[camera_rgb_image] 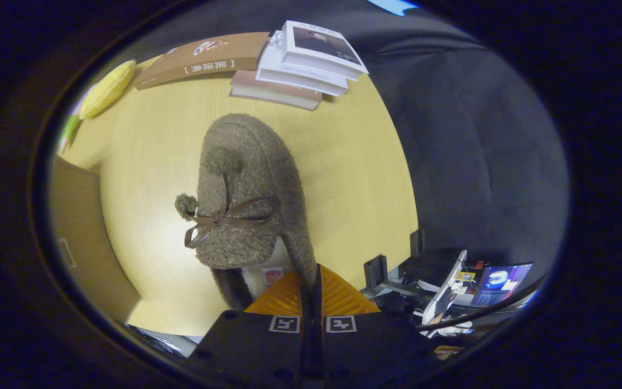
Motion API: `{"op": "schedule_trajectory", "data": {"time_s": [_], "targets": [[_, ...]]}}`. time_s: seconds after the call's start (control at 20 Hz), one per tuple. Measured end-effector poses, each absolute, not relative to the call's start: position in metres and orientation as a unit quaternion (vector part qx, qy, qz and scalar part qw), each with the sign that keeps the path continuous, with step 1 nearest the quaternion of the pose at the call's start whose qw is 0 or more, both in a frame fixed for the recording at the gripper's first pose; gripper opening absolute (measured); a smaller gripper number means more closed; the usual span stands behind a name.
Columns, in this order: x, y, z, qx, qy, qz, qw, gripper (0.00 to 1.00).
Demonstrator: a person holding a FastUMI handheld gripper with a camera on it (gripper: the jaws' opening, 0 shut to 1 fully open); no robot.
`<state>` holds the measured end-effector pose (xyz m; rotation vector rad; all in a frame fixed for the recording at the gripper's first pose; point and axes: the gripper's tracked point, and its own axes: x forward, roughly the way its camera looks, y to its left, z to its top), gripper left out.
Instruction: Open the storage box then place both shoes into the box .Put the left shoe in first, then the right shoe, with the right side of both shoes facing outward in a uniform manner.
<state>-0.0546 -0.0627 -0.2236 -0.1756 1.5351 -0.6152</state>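
A: What is taking up the most room here?

B: The desk is spreading pale and woody under everything, and the brown box is standing at its side, off to the left of the fingers. Its wall is showing, but whether the lid is open cannot be told from here.

A: And the shoe?

B: The fuzzy grey shoe is hanging just ahead of the fingers, toe pointing away toward the stack of books, its brown ribbon bow facing up at the camera. It is looking lifted clear of the desk rather than resting on it, though that is a judgement.

A: Why is it being held that way?

B: The gripper is pinching the thin heel edge, which is likely the easiest part to clamp; the fingers are pressing almost together with only the shoe's rim between them. Gripping at the heel is leaving the toe free to go into the box first, and is letting the carrier turn one side outward as the task asks.

A: Which shoe is it?

B: That cannot be told for certain.

A: Anything smaller?

B: A flat brown carton is lying beside the books, and a yellow toy corn cob is sitting at the far corner, well apart from the shoe.
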Motion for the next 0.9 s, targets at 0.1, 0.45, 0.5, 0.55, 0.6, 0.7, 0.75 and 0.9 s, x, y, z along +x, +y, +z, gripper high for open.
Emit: {"op": "schedule_trajectory", "data": {"time_s": [0.1,0.45,0.5,0.55,0.6,0.7,0.75,0.9], "targets": [[-0.047,-0.043,-0.203,-0.066,0.675,-0.276,0.681,0.04],[-0.002,0.05,-0.136,-0.082,0.621,-0.234,0.744,0.04],[0.004,0.066,-0.13,-0.085,0.611,-0.227,0.754,0.04],[0.01,0.084,-0.123,-0.085,0.602,-0.218,0.763,0.04],[0.012,0.103,-0.12,-0.083,0.595,-0.209,0.772,0.03],[0.018,0.143,-0.119,-0.07,0.587,-0.188,0.784,0.03],[0.019,0.163,-0.122,-0.064,0.588,-0.176,0.787,0.03],[0.012,0.21,-0.138,-0.068,0.602,-0.15,0.781,0.03]]}}
